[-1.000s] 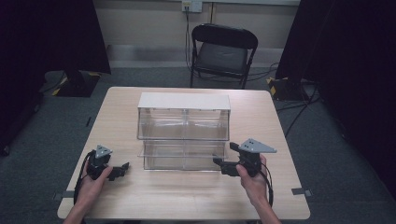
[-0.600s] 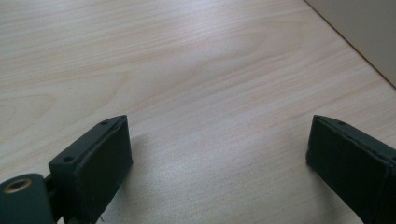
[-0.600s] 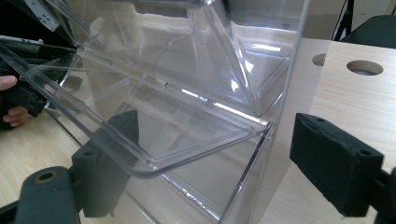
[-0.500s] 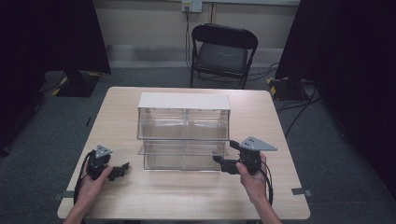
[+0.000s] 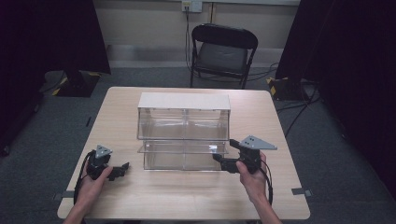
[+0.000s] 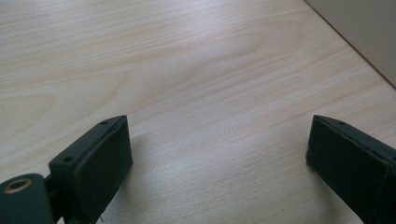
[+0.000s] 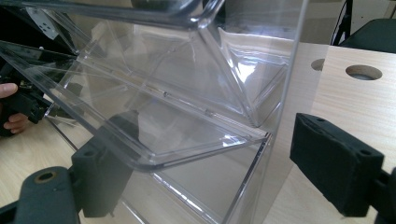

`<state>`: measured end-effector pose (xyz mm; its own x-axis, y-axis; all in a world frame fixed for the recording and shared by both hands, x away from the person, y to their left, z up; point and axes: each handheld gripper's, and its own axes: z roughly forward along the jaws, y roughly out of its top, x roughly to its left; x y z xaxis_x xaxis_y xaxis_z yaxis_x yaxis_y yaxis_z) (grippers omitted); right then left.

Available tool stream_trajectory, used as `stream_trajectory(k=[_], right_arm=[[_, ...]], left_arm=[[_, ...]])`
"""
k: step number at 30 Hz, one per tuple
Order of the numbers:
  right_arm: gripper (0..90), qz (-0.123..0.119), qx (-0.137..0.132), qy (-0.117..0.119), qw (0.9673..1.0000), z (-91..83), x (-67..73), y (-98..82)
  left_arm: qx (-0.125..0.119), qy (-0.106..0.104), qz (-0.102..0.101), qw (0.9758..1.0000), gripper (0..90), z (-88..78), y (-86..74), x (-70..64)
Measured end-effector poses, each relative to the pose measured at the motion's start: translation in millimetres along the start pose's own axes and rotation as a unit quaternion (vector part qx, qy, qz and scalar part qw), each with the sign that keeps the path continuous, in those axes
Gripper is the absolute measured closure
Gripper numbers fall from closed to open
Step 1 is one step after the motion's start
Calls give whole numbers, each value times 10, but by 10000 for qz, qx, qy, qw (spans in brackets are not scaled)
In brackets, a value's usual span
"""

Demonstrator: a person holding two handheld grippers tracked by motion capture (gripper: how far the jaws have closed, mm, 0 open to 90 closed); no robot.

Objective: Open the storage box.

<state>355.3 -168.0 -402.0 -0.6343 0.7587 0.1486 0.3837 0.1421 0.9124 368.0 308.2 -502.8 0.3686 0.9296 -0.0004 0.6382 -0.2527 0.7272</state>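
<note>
A clear plastic two-tier bin (image 5: 183, 126) with a white top stands in the middle of the table (image 5: 187, 198). My right gripper (image 5: 220, 161) is open at the bin's lower right front corner. In the right gripper view the right gripper (image 7: 217, 158) straddles that corner of the bin (image 7: 187, 70). The tilted lower flap (image 7: 163, 121) has its lip over the left jaw, and the right jaw stands outside the side wall. My left gripper (image 5: 124, 169) is open, low over the bare table (image 6: 187, 70) to the left of the bin. Nothing lies between the left gripper's (image 6: 215, 149) jaws.
A black folding chair (image 5: 223, 51) stands beyond the far edge. Round holes (image 7: 363, 72) are cut in the tabletop to the right of the bin. The other hand (image 7: 16, 119) shows through the plastic. Dark curtains flank the room.
</note>
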Motion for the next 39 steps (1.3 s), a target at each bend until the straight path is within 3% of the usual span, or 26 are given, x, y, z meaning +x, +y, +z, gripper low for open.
stream_trajectory(k=[39], right_arm=[[145, 9, -142, 35, 9999, 62, 15, 127]], left_arm=[[2, 4, 7, 10000, 63, -1, 0, 1]])
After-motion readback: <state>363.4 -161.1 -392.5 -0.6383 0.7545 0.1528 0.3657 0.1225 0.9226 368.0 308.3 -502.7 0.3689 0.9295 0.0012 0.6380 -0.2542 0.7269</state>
